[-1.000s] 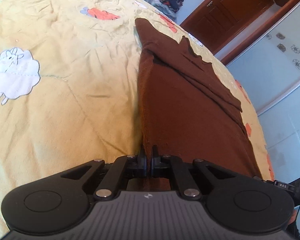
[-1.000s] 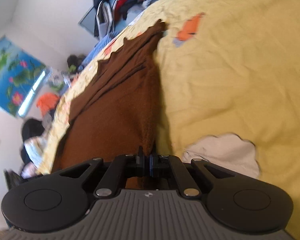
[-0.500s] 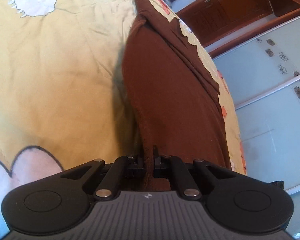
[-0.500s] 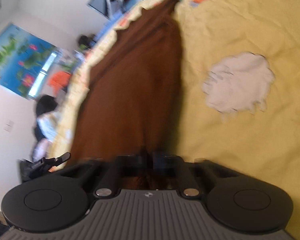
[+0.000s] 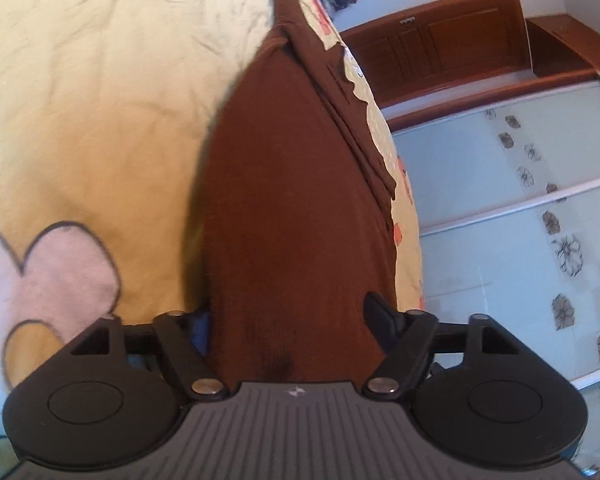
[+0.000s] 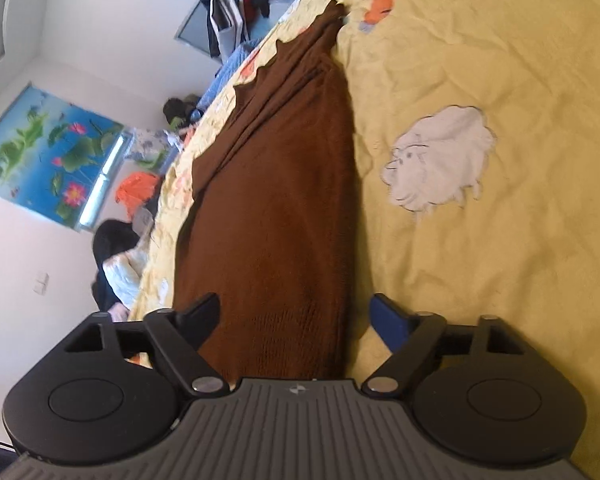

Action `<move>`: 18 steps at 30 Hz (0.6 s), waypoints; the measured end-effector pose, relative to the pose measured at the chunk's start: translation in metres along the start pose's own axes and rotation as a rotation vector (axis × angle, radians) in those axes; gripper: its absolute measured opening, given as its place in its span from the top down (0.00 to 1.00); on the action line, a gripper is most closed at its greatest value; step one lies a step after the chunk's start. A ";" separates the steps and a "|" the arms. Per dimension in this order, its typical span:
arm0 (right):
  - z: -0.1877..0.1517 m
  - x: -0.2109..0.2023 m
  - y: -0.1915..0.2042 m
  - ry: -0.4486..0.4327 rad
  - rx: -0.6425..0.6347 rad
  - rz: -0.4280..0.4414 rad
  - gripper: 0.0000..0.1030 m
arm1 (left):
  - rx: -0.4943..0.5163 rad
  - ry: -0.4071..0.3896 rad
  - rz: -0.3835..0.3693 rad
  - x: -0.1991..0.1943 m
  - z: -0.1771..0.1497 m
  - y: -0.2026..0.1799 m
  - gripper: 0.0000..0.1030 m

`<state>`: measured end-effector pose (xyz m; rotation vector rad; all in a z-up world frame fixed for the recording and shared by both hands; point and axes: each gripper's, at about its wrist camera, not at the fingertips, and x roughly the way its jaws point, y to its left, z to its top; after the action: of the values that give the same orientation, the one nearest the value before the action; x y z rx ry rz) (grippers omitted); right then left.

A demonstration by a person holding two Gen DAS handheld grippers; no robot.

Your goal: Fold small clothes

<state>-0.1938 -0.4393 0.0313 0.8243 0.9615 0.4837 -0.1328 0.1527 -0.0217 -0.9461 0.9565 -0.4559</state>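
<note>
Left wrist view: left gripper [image 5: 290,316] has its jaws spread wide, gripping nothing; the brown garment [image 5: 296,200] passes between the fingers [image 5: 380,314] and lies lengthwise on the yellow bedspread [image 5: 100,120], tapering toward the far bed edge. A wooden door [image 5: 440,48] stands beyond. Right wrist view: right gripper [image 6: 296,316] likewise has its jaws wide apart, gripping nothing; the garment [image 6: 284,200] runs forward between them, near the left bed edge. A white sheep patch [image 6: 440,164] sits on the bedspread [image 6: 500,60], right of the garment.
</note>
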 end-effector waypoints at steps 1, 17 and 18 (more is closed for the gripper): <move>0.006 0.008 0.003 0.016 0.004 0.009 0.17 | 0.017 0.006 0.008 0.004 0.001 -0.004 0.26; -0.008 0.016 -0.008 0.117 0.119 0.038 0.87 | 0.164 0.099 0.139 0.017 -0.002 -0.028 0.94; -0.002 0.021 0.000 0.102 0.101 0.044 0.87 | 0.177 0.095 0.122 0.015 0.002 -0.032 0.94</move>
<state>-0.1847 -0.4241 0.0198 0.9206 1.0701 0.5225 -0.1210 0.1263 -0.0015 -0.7066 1.0362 -0.4771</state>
